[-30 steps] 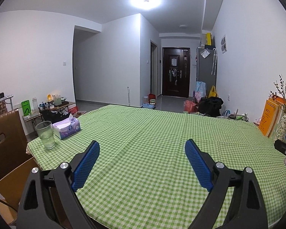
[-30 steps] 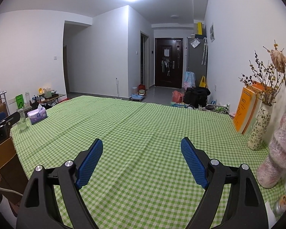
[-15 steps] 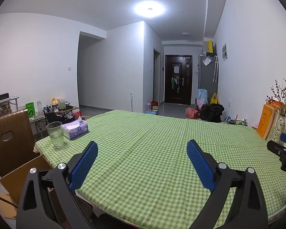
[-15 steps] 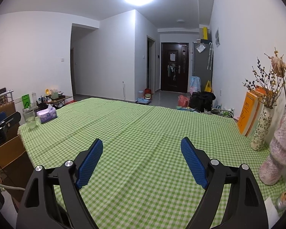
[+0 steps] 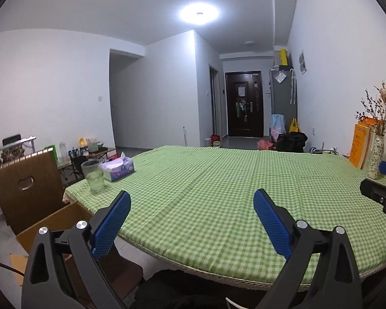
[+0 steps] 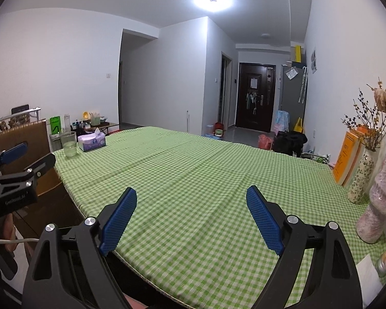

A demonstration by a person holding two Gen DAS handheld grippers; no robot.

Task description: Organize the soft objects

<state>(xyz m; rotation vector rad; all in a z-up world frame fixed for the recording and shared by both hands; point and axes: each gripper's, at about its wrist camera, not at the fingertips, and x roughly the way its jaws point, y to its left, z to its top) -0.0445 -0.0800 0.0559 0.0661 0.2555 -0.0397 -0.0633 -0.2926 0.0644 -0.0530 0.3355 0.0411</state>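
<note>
A green checked tablecloth covers the table ahead of both grippers. My left gripper is open, hovering over the table's near edge with nothing between its blue pads. My right gripper is open too and holds nothing. The right gripper shows at the right edge of the left wrist view, and the left one at the left edge of the right wrist view. A purple tissue box lies at the far left corner of the table. No other soft object is in view.
A glass of water stands beside the tissue box. Vases with dried flowers and orange books line the right wall. A brown chair and an open cardboard box stand to the left.
Both grippers have drawn back and risen, so the table's near edge and the floor beside it have come into view. Both stay open.
</note>
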